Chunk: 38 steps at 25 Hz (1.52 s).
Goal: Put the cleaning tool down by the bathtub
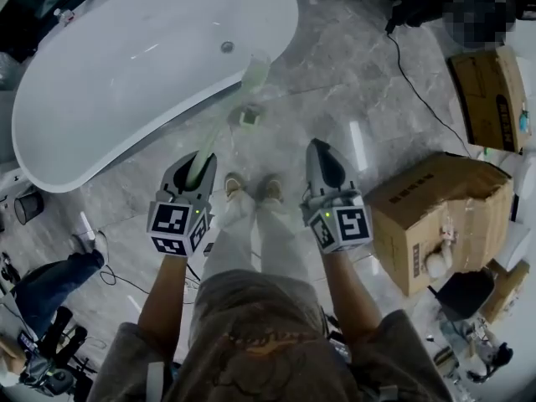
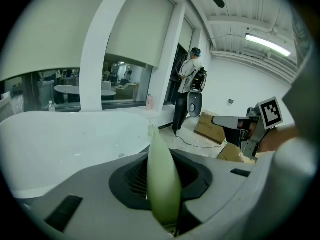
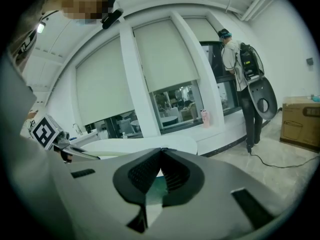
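The cleaning tool is a long pale green stick. It runs from my left gripper up over the floor to the rim of the white bathtub, and it looks blurred. In the left gripper view its handle stands between the jaws, which are shut on it, with the bathtub behind. My right gripper hovers to the right over the floor. Its jaws meet at the tips with nothing between them.
Cardboard boxes stand on the marble floor at the right, and a black cable runs past them. A small square fitting lies on the floor by the tub. A small black bin and a crouching person are at the left. Another person stands by the windows.
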Each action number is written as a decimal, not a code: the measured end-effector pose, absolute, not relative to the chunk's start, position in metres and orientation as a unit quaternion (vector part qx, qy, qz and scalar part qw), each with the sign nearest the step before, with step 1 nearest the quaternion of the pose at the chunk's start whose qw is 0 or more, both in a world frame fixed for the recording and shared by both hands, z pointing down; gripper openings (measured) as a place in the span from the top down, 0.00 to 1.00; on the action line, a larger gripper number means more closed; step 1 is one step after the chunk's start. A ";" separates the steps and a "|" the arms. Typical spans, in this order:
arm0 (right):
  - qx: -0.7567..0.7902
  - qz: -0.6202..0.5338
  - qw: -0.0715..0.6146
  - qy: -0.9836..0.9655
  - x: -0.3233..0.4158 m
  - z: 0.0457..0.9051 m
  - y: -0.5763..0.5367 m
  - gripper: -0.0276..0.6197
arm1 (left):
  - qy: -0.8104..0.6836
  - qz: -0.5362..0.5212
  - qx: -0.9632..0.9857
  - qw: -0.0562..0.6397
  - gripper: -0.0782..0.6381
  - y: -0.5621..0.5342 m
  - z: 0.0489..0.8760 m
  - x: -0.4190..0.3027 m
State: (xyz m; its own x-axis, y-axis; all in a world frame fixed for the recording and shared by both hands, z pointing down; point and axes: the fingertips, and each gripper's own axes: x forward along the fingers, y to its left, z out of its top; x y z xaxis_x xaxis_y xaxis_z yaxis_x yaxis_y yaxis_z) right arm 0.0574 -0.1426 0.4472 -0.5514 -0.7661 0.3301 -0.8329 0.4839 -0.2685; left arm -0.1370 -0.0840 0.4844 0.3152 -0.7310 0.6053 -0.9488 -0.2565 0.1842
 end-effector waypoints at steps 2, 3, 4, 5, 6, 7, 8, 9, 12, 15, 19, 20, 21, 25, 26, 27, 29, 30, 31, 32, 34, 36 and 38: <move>0.460 0.204 0.091 -0.859 0.055 0.464 -0.141 0.96 | -0.544 0.209 0.764 0.276 0.76 -0.079 0.502 -0.134; 0.457 0.205 0.095 -0.860 0.053 0.473 -0.140 0.96 | -0.543 0.212 0.763 0.281 0.76 -0.077 0.512 -0.133; 0.454 0.208 0.098 -0.861 0.052 0.482 -0.138 0.96 | -0.541 0.214 0.762 0.284 0.76 -0.075 0.521 -0.132; 0.452 0.211 0.100 -0.861 0.052 0.491 -0.135 0.96 | -0.540 0.215 0.761 0.287 0.76 -0.074 0.529 -0.131; 0.451 0.213 0.102 -0.861 0.053 0.500 -0.133 0.96 | -0.539 0.216 0.761 0.289 0.76 -0.073 0.538 -0.128; 0.450 0.217 0.104 -0.860 0.054 0.508 -0.132 0.96 | -0.537 0.218 0.761 0.291 0.76 -0.072 0.546 -0.126; 0.449 0.221 0.105 -0.859 0.054 0.516 -0.131 0.96 | -0.536 0.220 0.761 0.292 0.76 -0.073 0.554 -0.124; 0.448 0.225 0.107 -0.858 0.055 0.524 -0.131 0.96 | -0.535 0.221 0.761 0.293 0.76 -0.074 0.562 -0.122; 0.445 0.231 0.112 -0.858 0.056 0.545 -0.133 0.96 | -0.534 0.227 0.759 0.296 0.76 -0.079 0.587 -0.118; 0.441 0.224 0.118 -0.861 0.056 0.564 -0.137 0.96 | -0.533 0.238 0.756 0.297 0.76 -0.083 0.613 -0.117; 0.438 0.223 0.122 -0.862 0.055 0.591 -0.144 0.96 | -0.528 0.251 0.755 0.297 0.76 -0.091 0.646 -0.114; 0.437 0.223 0.124 -0.862 0.054 0.598 -0.145 0.96 | -0.527 0.255 0.754 0.297 0.76 -0.093 0.655 -0.114; 0.436 0.224 0.126 -0.862 0.053 0.605 -0.146 0.96 | -0.526 0.259 0.752 0.300 0.76 -0.094 0.665 -0.114; 0.432 0.234 0.134 -0.861 0.050 0.633 -0.148 0.96 | -0.523 0.271 0.745 0.315 0.76 -0.096 0.703 -0.111; 0.431 0.237 0.135 -0.860 0.049 0.639 -0.148 0.96 | -0.522 0.273 0.742 0.320 0.76 -0.096 0.712 -0.111; 0.430 0.240 0.135 -0.860 0.048 0.645 -0.148 0.96 | -0.521 0.276 0.740 0.324 0.76 -0.097 0.720 -0.111; 0.428 0.248 0.135 -0.859 0.045 0.657 -0.149 0.96 | -0.518 0.285 0.736 0.328 0.76 -0.098 0.738 -0.111; 0.426 0.251 0.135 -0.859 0.043 0.664 -0.149 0.96 | -0.517 0.290 0.735 0.330 0.76 -0.099 0.746 -0.111; 0.424 0.252 0.136 -0.860 0.041 0.671 -0.150 0.96 | -0.516 0.295 0.733 0.331 0.76 -0.101 0.756 -0.112; 0.422 0.252 0.136 -0.860 0.040 0.677 -0.152 0.96 | -0.515 0.301 0.730 0.333 0.76 -0.102 0.765 -0.112; 0.422 0.257 0.136 -0.859 0.038 0.688 -0.157 0.96 | -0.512 0.314 0.725 0.337 0.76 -0.106 0.785 -0.113; 0.422 0.260 0.137 -0.858 0.035 0.697 -0.163 0.96 | -0.508 0.326 0.720 0.342 0.76 -0.110 0.804 -0.115; 0.422 0.260 0.137 -0.858 0.032 0.703 -0.171 0.96 | -0.505 0.335 0.715 0.347 0.76 -0.114 0.821 -0.116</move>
